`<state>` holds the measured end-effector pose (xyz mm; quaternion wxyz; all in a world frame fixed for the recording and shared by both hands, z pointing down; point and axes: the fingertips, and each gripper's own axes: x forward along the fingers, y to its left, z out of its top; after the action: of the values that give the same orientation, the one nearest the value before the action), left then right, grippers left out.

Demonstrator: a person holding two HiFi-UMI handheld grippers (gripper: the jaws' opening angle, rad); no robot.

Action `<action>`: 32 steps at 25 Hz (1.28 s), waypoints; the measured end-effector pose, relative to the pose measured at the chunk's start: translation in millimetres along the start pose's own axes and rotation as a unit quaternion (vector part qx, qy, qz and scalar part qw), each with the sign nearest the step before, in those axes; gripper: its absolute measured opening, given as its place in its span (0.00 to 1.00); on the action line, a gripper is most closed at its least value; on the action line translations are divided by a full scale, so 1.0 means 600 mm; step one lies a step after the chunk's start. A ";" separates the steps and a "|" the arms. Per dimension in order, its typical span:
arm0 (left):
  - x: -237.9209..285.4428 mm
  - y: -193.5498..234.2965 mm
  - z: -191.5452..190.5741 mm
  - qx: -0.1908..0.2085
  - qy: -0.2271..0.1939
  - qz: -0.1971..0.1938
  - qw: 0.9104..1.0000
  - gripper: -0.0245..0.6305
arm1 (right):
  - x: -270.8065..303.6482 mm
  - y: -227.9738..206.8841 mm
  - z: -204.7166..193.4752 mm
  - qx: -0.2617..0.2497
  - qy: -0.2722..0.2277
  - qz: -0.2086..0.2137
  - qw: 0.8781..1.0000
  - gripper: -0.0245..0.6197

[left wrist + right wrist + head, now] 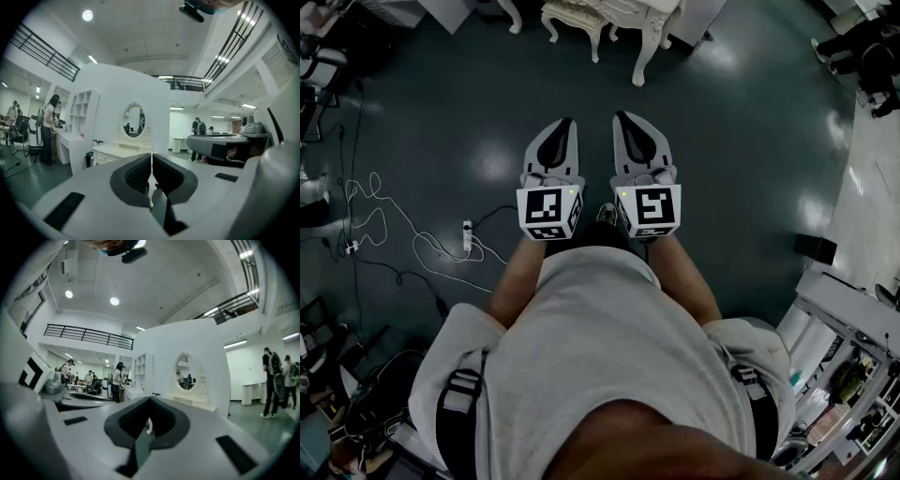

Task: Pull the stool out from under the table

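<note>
A white carved stool (pixel 577 17) stands at the top edge of the head view, beside the white legs of a dressing table (pixel 652 37). In the left gripper view the same table (pixel 115 151) carries an oval mirror (pixel 134 120), and the mirror (pixel 186 371) also shows in the right gripper view. My own jaws hide the stool in both gripper views. My left gripper (pixel 565 127) and right gripper (pixel 623 120) are side by side in front of my chest, pointing at the furniture from well short of it. Both are shut with nothing between the pads.
A power strip (pixel 467 235) and loose white cables lie on the dark floor to the left. Metal shelving (pixel 848 361) stands at the right. A white shelf unit (pixel 83 112) adjoins the dressing table. People stand in the background on both sides.
</note>
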<state>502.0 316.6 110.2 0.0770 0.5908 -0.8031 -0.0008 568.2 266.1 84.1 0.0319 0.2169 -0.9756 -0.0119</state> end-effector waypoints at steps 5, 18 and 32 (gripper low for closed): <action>0.020 -0.020 -0.006 -0.012 0.004 0.008 1.000 0.06 | -0.005 -0.035 -0.012 0.011 -0.001 0.004 1.000 0.06; 0.067 -0.008 -0.030 0.006 0.038 0.024 0.999 0.06 | 0.037 -0.087 -0.056 0.060 0.020 -0.008 0.998 0.06; 0.122 0.184 -0.065 -0.020 0.058 0.058 0.996 0.06 | 0.244 0.009 -0.071 0.048 0.036 0.051 0.997 0.06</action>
<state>381.2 284.0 167.6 0.1353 0.5407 -0.8299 0.0220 436.5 208.4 134.9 0.0571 0.1684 -0.9831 0.0444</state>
